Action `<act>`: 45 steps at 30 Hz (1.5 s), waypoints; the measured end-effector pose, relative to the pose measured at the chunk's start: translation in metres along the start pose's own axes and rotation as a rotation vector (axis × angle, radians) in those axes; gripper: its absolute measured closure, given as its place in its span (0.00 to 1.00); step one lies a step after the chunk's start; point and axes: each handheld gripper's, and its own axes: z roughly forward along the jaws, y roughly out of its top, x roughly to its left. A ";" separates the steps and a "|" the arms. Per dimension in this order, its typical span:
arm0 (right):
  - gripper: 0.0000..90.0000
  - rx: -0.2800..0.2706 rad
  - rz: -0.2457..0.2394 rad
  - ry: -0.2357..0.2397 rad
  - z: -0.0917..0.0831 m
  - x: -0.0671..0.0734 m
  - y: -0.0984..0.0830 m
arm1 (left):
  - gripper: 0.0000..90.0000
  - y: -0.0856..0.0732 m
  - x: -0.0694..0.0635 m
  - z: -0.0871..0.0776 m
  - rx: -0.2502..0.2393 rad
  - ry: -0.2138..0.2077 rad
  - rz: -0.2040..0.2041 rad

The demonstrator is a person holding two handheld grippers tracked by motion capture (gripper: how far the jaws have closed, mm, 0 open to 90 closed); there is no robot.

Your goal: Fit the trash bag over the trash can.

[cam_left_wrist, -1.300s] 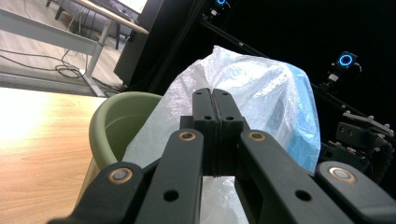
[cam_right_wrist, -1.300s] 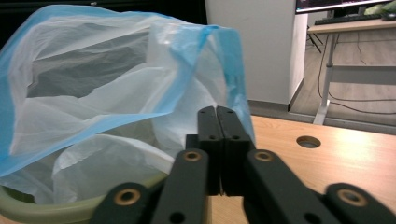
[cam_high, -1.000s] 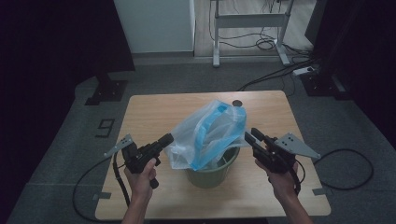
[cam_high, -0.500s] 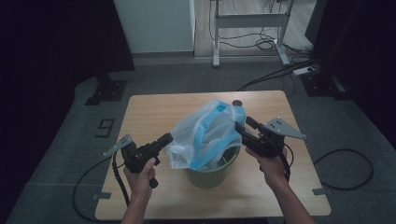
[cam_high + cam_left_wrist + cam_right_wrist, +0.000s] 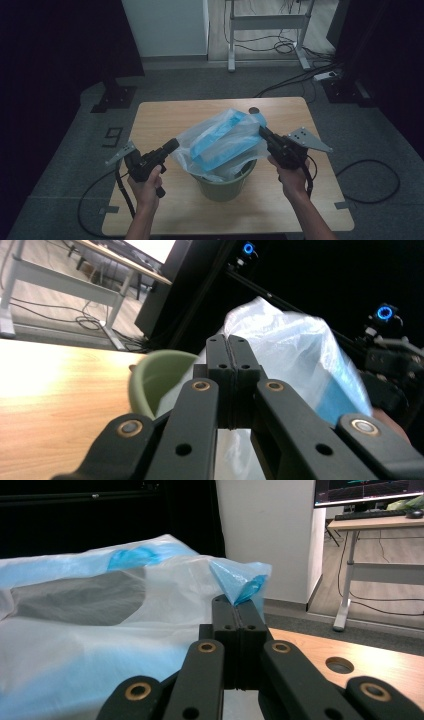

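- L gripper (image 5: 171,146): jaws pressed together, tips at the bag's (image 5: 222,142) left edge; can't tell if any film is pinched.
- R gripper (image 5: 262,131): jaws clamped on bag's blue top corner.
- Bag sits in green bin (image 5: 225,182), mid table (image 5: 150,115), stretched between my 2 grippers.

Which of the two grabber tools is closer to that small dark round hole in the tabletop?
Right. The right gripper pinches the plastic bag just in front of the hole. The left gripper grips the bag's opposite edge, across the green bin.
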 end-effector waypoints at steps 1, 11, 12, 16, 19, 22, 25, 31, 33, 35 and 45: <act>0.99 0.000 0.000 0.000 0.000 0.000 0.000 | 1.00 0.000 0.000 0.000 0.000 0.000 0.000; 0.99 -0.008 -0.012 0.013 0.001 -0.016 0.015 | 1.00 0.011 -0.002 0.013 0.020 0.018 0.031; 0.99 -0.011 -0.013 0.021 0.000 -0.015 0.016 | 0.99 0.010 -0.002 0.012 0.028 0.015 0.034; 0.99 -0.012 -0.045 0.037 -0.005 -0.011 0.011 | 0.92 0.010 -0.003 0.007 0.103 -0.010 0.094; 0.99 -0.003 -0.080 0.026 -0.005 -0.008 0.009 | 0.80 0.020 -0.011 0.002 0.103 -0.012 0.145; 0.99 -0.005 -0.099 0.028 -0.005 -0.004 0.013 | 0.66 0.036 -0.023 -0.004 0.079 -0.016 0.188; 0.99 -0.010 -0.109 0.038 -0.005 -0.001 0.016 | 0.53 0.045 -0.032 -0.004 0.077 -0.016 0.211; 0.99 0.006 -0.129 0.064 -0.001 0.010 0.017 | 0.32 0.056 -0.049 0.016 0.189 -0.046 0.260; 0.99 0.011 -0.130 0.065 0.000 0.011 0.016 | 0.27 0.053 -0.051 0.023 0.230 -0.036 0.272; 0.99 0.015 -0.129 0.070 0.000 0.013 0.015 | 0.22 0.048 -0.053 0.030 0.263 -0.018 0.293; 0.99 0.028 -0.128 0.089 0.005 0.021 0.010 | 0.31 0.030 -0.068 0.056 0.374 0.102 0.456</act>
